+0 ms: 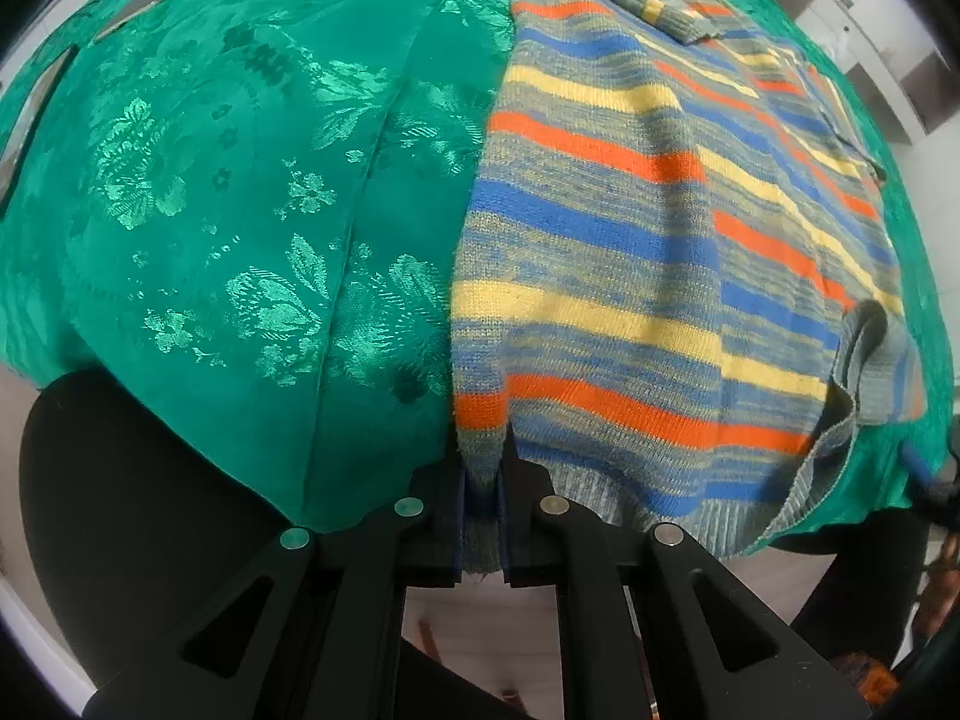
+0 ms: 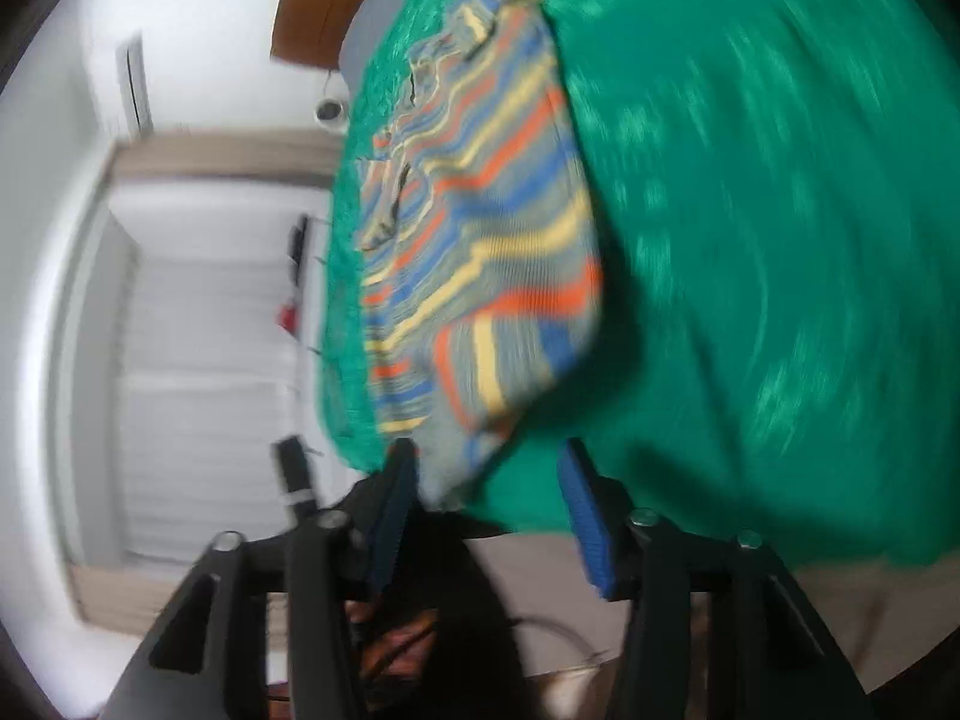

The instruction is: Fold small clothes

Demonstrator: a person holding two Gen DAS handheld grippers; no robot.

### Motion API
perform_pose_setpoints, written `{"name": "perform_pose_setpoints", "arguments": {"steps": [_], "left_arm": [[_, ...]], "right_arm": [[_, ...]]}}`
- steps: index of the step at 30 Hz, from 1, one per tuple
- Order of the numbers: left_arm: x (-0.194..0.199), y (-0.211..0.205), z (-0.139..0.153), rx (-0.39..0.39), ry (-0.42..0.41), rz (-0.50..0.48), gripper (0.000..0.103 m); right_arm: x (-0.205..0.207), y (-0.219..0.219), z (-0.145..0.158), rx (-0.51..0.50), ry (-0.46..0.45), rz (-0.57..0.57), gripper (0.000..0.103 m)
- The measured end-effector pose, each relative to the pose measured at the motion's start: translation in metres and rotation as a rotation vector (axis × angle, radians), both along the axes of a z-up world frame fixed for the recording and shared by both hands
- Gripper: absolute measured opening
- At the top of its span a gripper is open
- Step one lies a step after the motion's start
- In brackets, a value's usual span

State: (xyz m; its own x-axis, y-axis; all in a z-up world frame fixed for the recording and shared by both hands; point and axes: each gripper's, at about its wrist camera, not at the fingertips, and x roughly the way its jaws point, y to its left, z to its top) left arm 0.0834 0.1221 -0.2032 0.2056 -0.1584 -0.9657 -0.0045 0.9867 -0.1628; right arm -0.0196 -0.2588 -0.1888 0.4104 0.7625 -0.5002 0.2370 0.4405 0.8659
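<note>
In the left wrist view, a shiny green cloth [image 1: 252, 192] with a woven flower pattern spreads to the left of and beyond the left tongs [image 1: 483, 480], draped over the counter, and a dark rounded shape [image 1: 120, 480] sits below its edge on the near left. The left tongs are pressed together on the grey ribbed hem of a striped knitted sweater [image 1: 630, 276], which lies flat on the green cloth ahead of and to the right of them, its bands running orange, blue and yellow over a grey ground. A loose flap of the knit curls up at the right of the tongs, near the hem, and a folded sleeve lies at the far end. In the right wrist view, which is blurred, a white wall and pale panelled surfaces fill the left side beyond the black frame of the right tongs [image 2: 489, 498]. These stand apart, blue pads [image 2: 585, 522] showing, with a corner of the striped sweater [image 2: 480, 252] hanging between them, close to the left pad; whether it touches is unclear through the blur. The green cloth [image 2: 750, 240] covers everything ahead and to the right. No brand, label or readable writing shows on the sweater, the cloth or the tongs.
</note>
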Motion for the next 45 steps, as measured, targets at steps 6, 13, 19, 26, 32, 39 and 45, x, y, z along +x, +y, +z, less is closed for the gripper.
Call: {"name": "perform_pose_setpoints", "arguments": {"steps": [6, 13, 19, 26, 32, 39, 45], "left_arm": [[0.006, -0.003, -0.007, 0.024, 0.002, -0.01, 0.01], [-0.002, 0.011, 0.0, 0.043, 0.017, 0.02, 0.045], [0.004, 0.005, -0.017, 0.03, 0.091, -0.034, 0.003], [-0.013, 0.008, 0.008, 0.064, 0.036, -0.089, 0.002], [-0.015, 0.02, -0.001, 0.194, 0.044, -0.073, 0.002], [-0.003, 0.005, -0.025, 0.297, 0.084, -0.082, 0.009], [-0.018, 0.025, 0.012, 0.331, -0.032, -0.041, 0.053]], "right_arm": [[0.013, 0.034, -0.011, -0.044, -0.07, -0.011, 0.071], [0.02, 0.036, 0.021, -0.148, -0.145, 0.048, 0.005], [-0.021, -0.011, 0.059, -0.292, -0.129, 0.118, 0.004], [-0.036, -0.034, 0.052, -0.598, 0.031, 0.229, 0.004], [-0.024, 0.009, 0.011, -0.657, 0.107, 0.332, 0.004], [-0.015, 0.001, -0.015, -0.746, 0.138, 0.288, 0.004], [-0.029, -0.037, 0.027, -0.788, 0.181, 0.301, 0.033]]}}
